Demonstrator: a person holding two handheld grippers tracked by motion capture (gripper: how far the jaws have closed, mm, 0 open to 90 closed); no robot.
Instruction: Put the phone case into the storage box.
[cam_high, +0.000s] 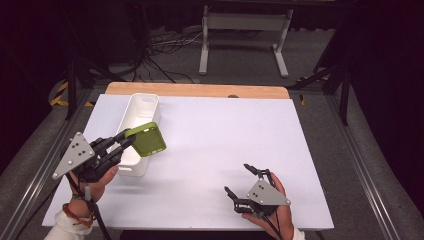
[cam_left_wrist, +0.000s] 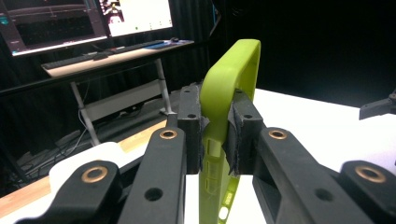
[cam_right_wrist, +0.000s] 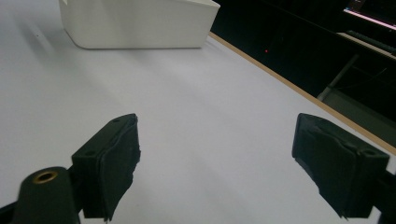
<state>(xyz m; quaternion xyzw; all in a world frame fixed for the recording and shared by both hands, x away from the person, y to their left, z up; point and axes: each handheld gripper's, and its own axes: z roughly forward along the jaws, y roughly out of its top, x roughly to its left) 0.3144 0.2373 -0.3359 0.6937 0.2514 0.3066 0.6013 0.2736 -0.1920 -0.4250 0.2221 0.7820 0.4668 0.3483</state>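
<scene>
A lime-green phone case (cam_high: 146, 138) hangs in the air over the near end of a long white bin (cam_high: 142, 107). My left gripper (cam_high: 126, 138) is shut on the case's edge. In the left gripper view the case (cam_left_wrist: 232, 79) stands on edge, pinched between the two black pads (cam_left_wrist: 190, 127). My right gripper (cam_high: 240, 179) rests low over the white table near the front right, jaws open. In the right gripper view its pads (cam_right_wrist: 113, 154) stand wide apart with nothing between them, and the bin (cam_right_wrist: 140, 21) lies far ahead.
A white sheet (cam_high: 225, 135) covers the table, with a wooden edge (cam_high: 200, 90) at the far side. Beyond the table stand a desk frame (cam_high: 240, 30) and floor cables. Monitors (cam_left_wrist: 84, 18) sit on a desk in the left gripper view.
</scene>
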